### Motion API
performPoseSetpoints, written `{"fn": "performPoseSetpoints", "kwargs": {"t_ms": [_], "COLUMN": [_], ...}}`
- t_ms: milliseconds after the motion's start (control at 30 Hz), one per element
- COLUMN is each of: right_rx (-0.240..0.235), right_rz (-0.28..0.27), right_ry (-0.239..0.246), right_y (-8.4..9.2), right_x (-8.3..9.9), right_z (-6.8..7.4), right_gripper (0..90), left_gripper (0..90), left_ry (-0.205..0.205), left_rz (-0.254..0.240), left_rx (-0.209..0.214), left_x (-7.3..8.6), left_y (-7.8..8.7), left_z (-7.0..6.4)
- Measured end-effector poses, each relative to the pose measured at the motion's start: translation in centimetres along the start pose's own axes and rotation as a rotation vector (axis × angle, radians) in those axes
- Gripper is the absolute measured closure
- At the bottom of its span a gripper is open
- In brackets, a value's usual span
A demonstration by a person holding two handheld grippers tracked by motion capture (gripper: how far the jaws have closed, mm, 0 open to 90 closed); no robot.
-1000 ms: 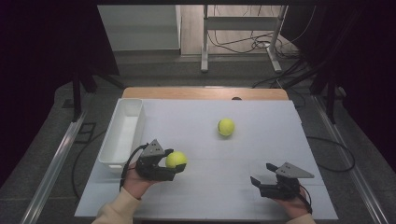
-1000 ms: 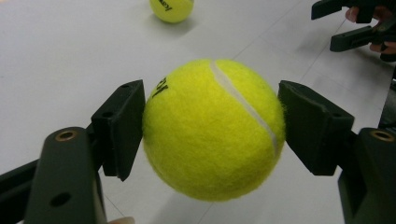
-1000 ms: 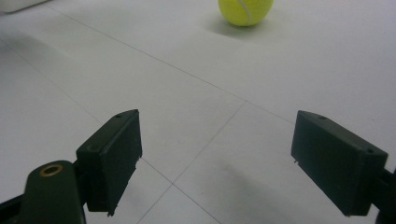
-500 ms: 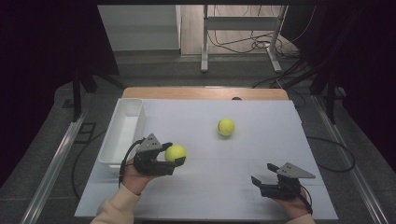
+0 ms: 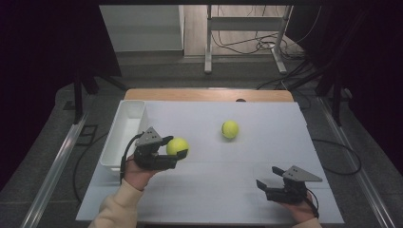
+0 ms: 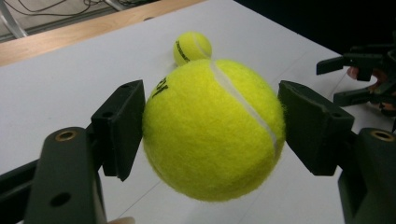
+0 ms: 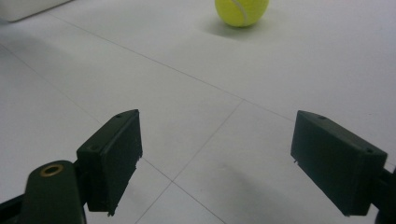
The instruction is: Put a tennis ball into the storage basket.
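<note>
While the left tool [image 5: 177, 153] grips one tennis ball [image 5: 177, 147] above the bench [image 5: 228, 190], probably bound for the white bin [image 5: 124, 133] at left, the right tool [image 5: 270, 183] rests open.

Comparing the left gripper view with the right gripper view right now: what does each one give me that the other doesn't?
The left gripper view alone shows the held tennis ball clamped between the left gripper jaws and lifted off the table, its seam and black print facing the camera, plus the right gripper farther off at the right edge. The right gripper view alone shows the right gripper's jaws apart with nothing between them, and a corner of the white bin. Both share the loose tennis ball resting on the white table.
</note>
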State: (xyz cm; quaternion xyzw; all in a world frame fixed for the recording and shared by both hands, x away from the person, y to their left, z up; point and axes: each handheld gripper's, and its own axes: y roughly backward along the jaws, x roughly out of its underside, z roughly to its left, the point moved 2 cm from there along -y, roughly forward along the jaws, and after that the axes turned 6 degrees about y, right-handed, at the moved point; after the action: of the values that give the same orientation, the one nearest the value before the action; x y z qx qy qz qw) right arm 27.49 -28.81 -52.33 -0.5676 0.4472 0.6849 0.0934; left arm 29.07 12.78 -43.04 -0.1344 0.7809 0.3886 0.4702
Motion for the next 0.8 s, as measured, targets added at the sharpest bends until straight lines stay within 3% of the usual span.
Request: {"fn": "performPoseSetpoints", "kwargs": {"t_ms": [267,800], "right_rx": [-0.005,0.004], "right_rz": [0.004,0.005], "right_ry": [0.006,0.011], "right_y": [-0.2,-0.2], "right_x": [0.0,0.1], "right_z": [0.1,0.0], "right_gripper": [17.1,17.0], "left_gripper": [27.1,27.1], "left_ry": [0.000,0.039], "left_rz": [0.001,-0.038], "left_rx": [-0.003,0.004], "left_x": [-0.7,-1.4], "left_y": [0.6,1.6], "left_z": [0.5,2.5]}}
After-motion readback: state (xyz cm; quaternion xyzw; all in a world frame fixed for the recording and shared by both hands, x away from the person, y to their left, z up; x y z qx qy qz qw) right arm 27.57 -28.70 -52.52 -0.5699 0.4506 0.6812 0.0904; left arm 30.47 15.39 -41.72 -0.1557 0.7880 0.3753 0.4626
